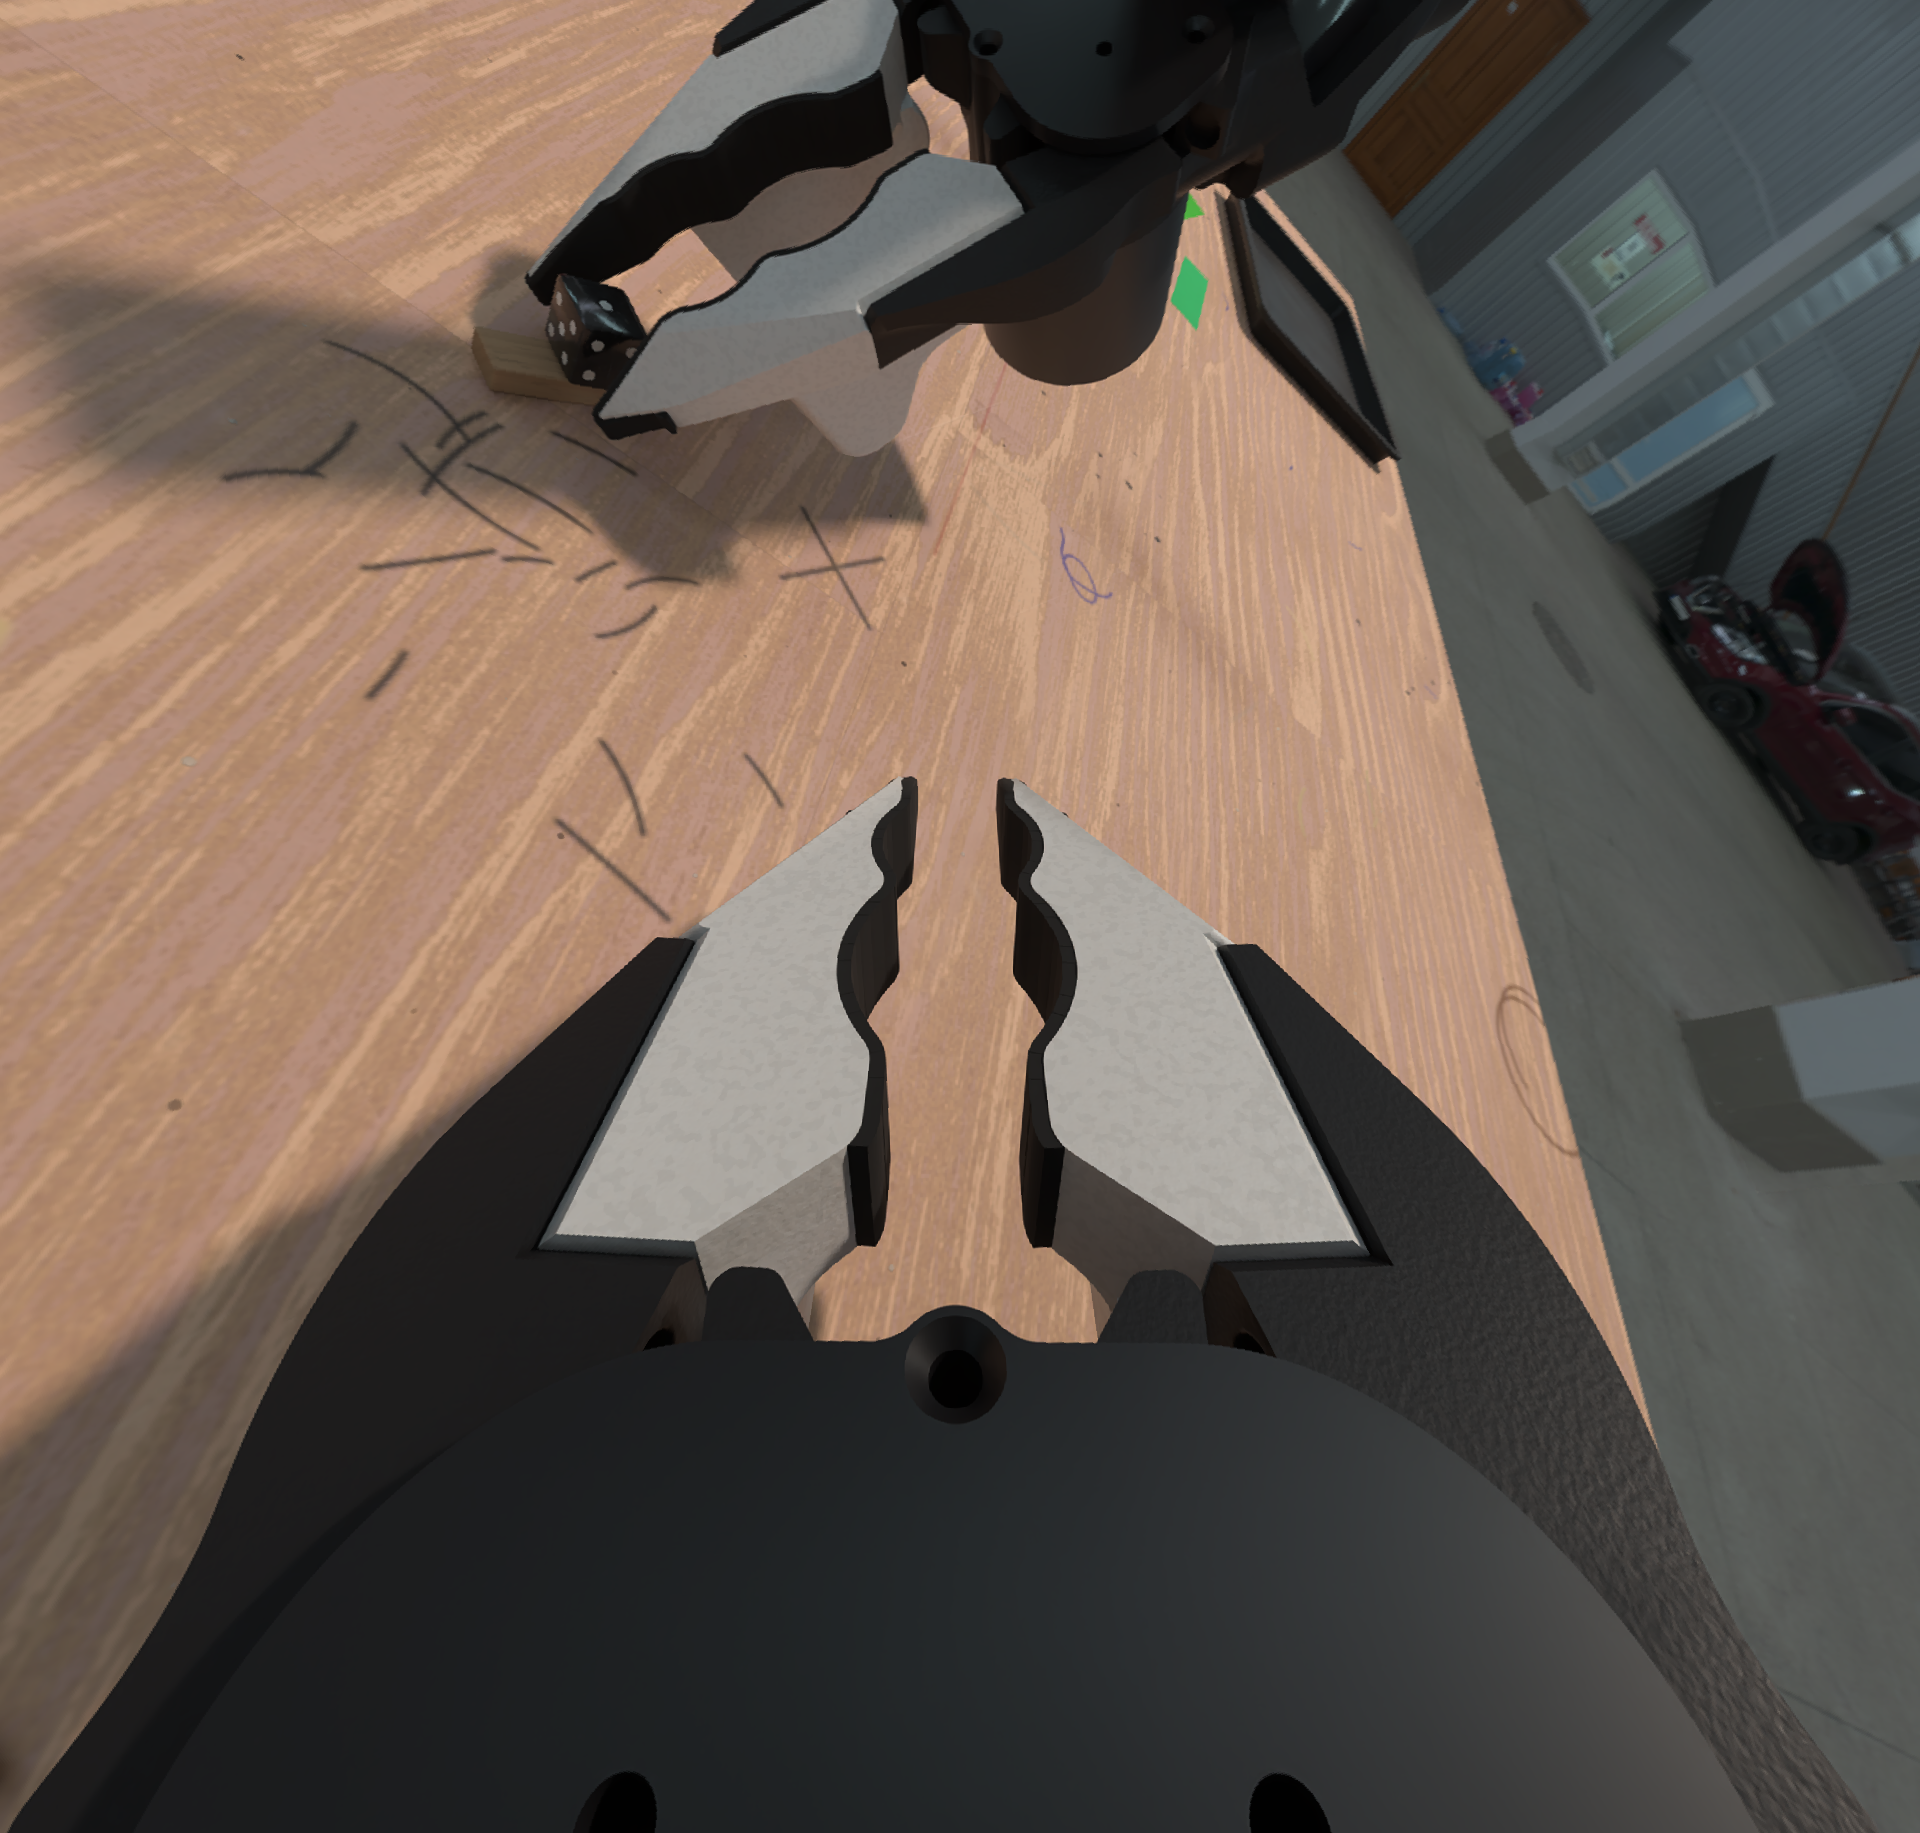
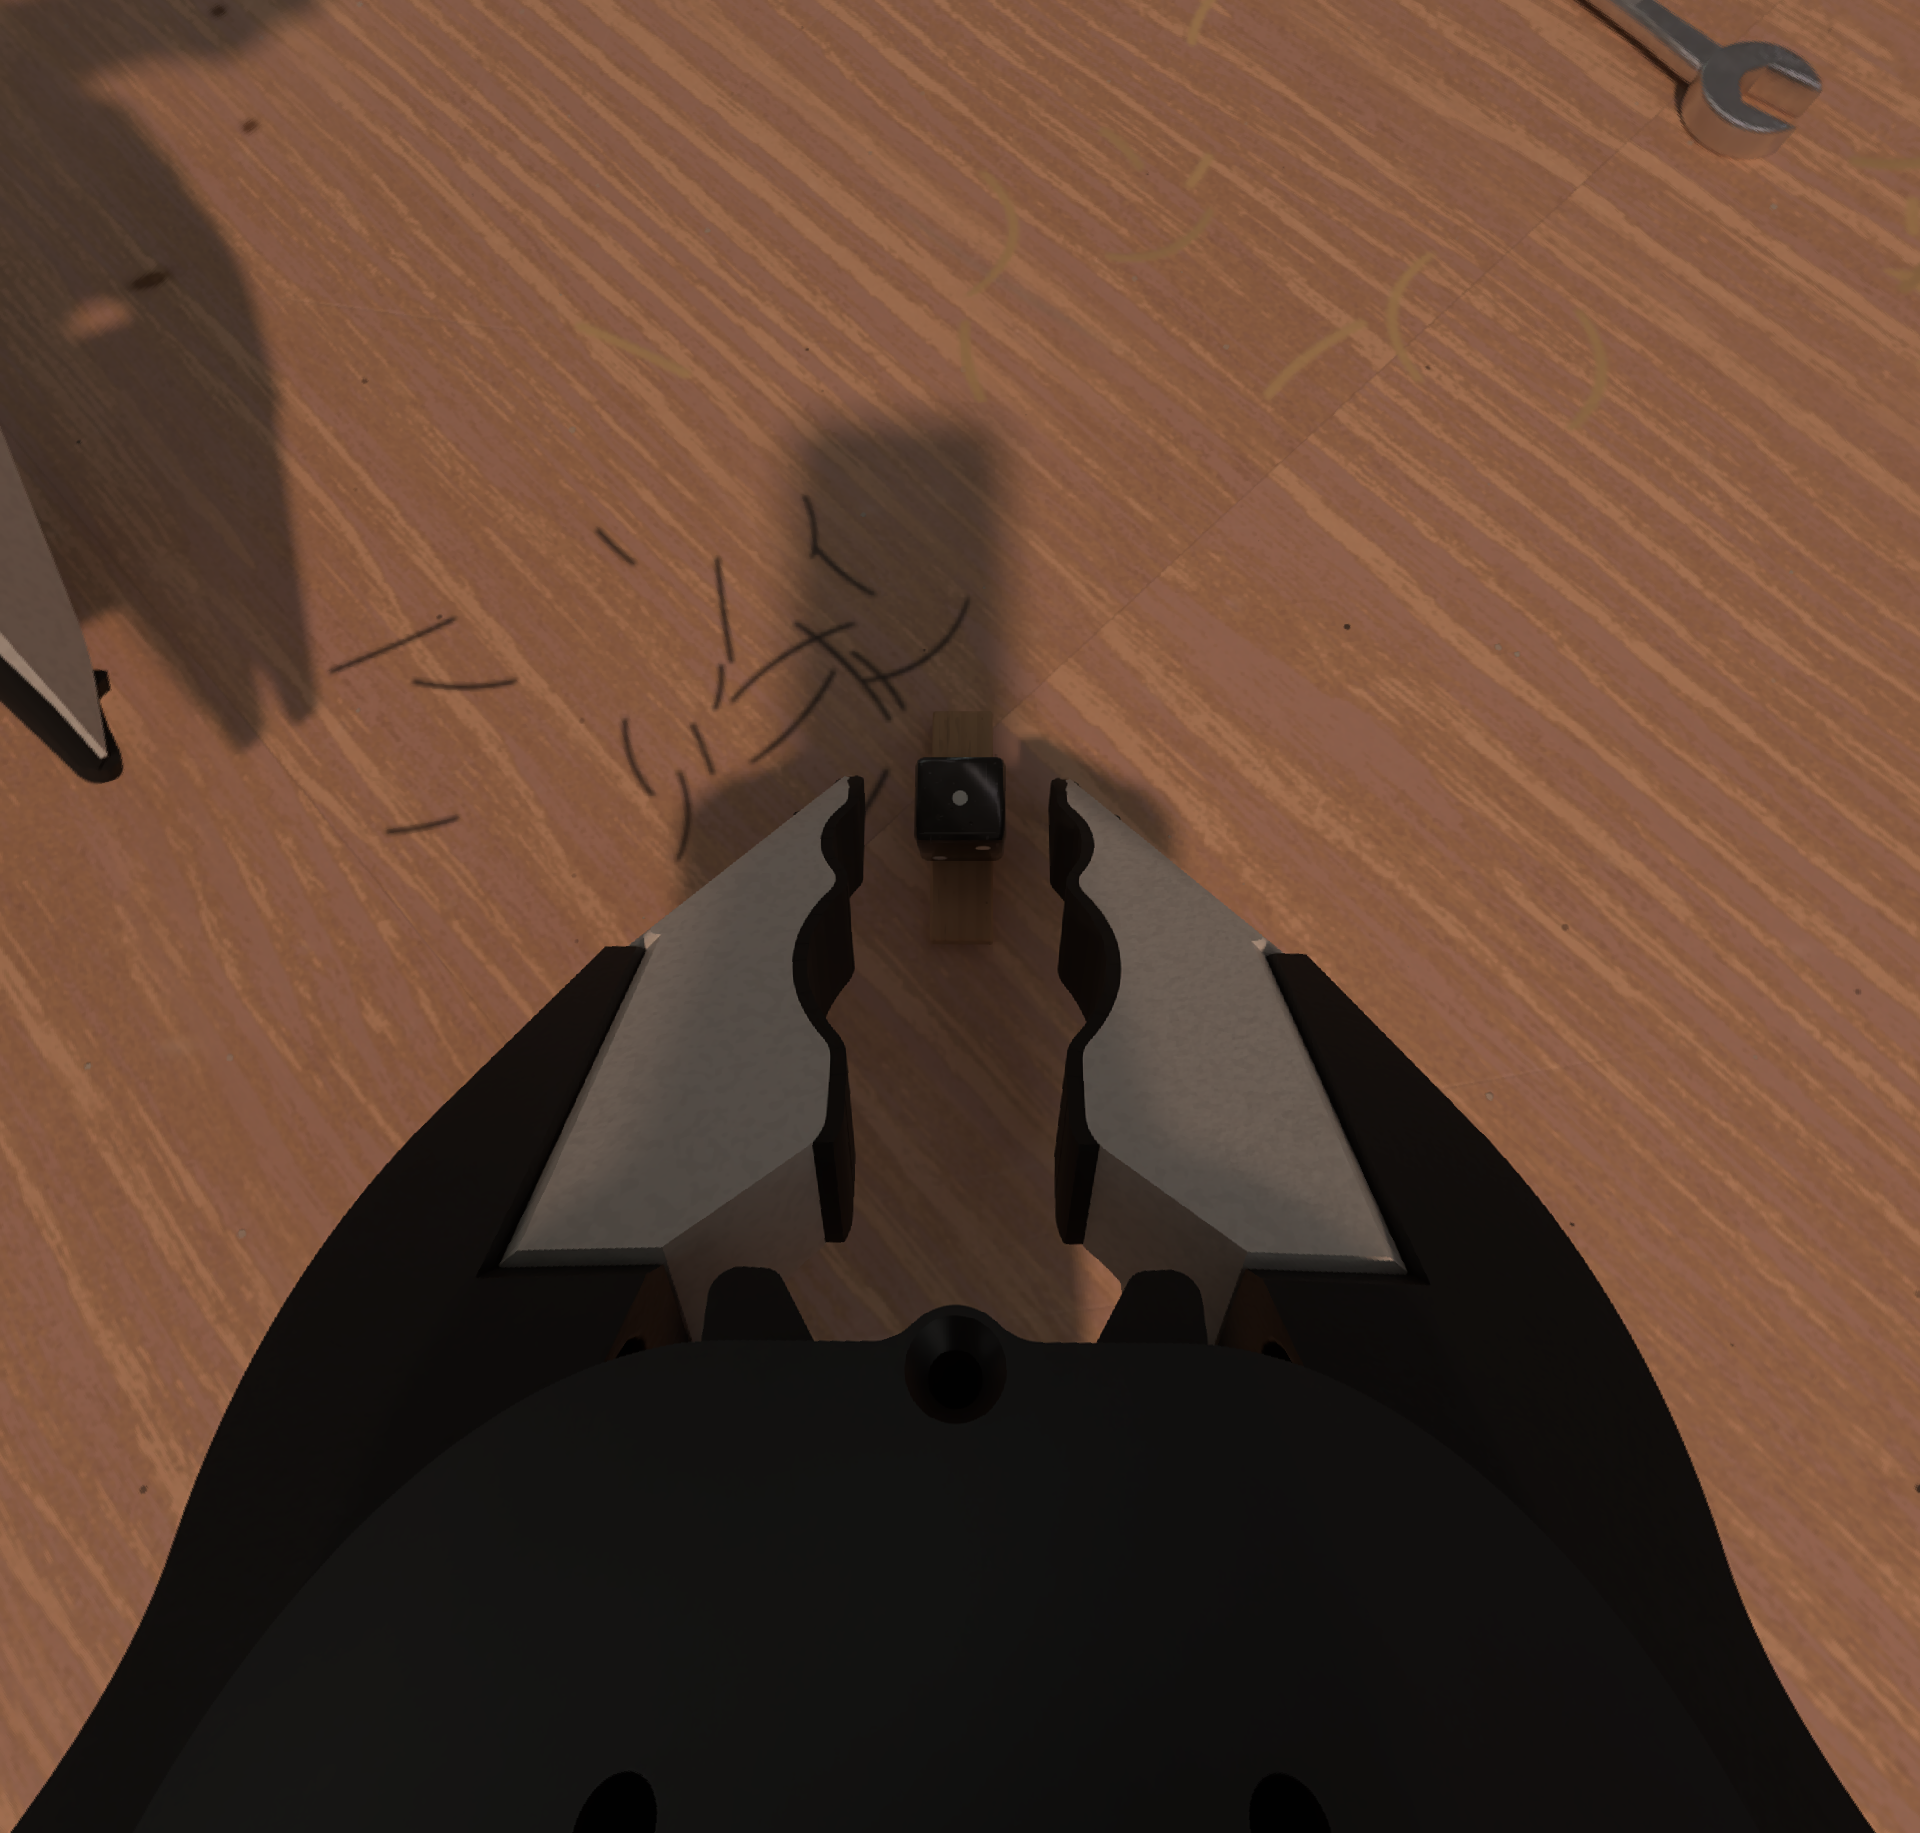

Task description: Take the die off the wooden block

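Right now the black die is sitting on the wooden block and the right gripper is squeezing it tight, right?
Not quite. The die does sit on the block, but the right gripper isn't squeezing it. The right wrist view shows its fingers open, with gaps on both sides of the die.

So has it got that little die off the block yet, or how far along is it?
Not yet. Done: the right tool is lined up, open, a finger either side of the black die. In hand: closing in. Left: gripping and lifting it off the wooden block. The left tool waits, empty.
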`<action>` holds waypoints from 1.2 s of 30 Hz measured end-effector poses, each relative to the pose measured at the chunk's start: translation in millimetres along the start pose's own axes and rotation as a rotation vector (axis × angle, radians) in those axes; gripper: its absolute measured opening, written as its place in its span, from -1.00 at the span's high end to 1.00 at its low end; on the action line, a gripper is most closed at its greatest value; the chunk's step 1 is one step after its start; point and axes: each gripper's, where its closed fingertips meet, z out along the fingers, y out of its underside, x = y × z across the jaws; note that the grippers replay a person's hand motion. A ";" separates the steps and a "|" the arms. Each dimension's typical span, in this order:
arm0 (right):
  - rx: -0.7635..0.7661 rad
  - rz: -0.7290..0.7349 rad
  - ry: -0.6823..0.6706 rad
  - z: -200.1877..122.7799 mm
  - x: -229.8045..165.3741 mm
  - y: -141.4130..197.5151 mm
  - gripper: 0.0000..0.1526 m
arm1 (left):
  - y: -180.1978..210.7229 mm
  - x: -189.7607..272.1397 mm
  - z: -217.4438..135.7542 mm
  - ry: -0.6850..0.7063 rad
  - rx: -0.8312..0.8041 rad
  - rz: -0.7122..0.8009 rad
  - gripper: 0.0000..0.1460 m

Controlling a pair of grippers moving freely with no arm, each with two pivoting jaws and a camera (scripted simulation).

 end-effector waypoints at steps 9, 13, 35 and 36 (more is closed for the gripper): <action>0.025 -0.019 -0.008 -8.8 -2.8 -3.1 0.79 | -4.2 0.8 -0.5 0.005 0.027 -0.026 0.79; 0.015 -0.028 0.004 -10.8 -2.6 -0.3 0.79 | -3.0 1.2 -0.8 0.002 0.022 -0.020 0.79; -0.016 -0.027 -0.009 -9.4 -2.8 9.1 0.79 | -8.2 -4.1 -4.4 0.020 0.054 -0.076 0.77; -0.015 -0.029 -0.007 -9.4 -2.7 9.1 0.79 | -8.1 -4.2 -4.3 0.020 0.053 -0.076 0.77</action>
